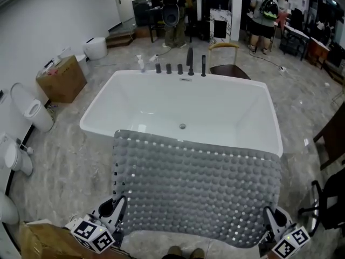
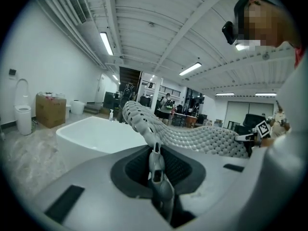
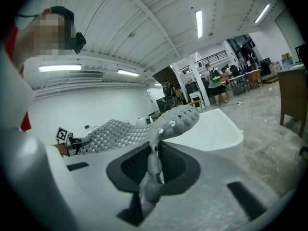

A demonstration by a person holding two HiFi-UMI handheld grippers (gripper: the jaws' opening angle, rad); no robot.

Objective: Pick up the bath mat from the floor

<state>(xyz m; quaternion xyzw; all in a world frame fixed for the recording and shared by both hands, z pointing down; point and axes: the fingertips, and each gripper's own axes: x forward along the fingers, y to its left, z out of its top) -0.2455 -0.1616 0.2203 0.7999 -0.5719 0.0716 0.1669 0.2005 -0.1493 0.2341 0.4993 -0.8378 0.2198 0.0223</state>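
A grey bath mat (image 1: 197, 185) with a bubbled, holed surface is held up flat and wide in the head view, its far edge over the near rim of the white bathtub (image 1: 161, 99). My left gripper (image 1: 116, 212) is shut on the mat's near left corner, and my right gripper (image 1: 269, 220) is shut on its near right corner. In the left gripper view the mat (image 2: 192, 136) runs away from the closed jaws toward the right gripper. In the right gripper view the mat (image 3: 144, 129) spreads left from the pinched corner.
The bathtub has dark taps (image 1: 180, 68) at its far rim. A cardboard box (image 1: 62, 80) and white toilets (image 1: 29, 112) stand on the left. A wooden chair (image 1: 226, 58) stands behind the tub, people (image 1: 264, 15) at the back, dark furniture (image 1: 331, 139) on the right.
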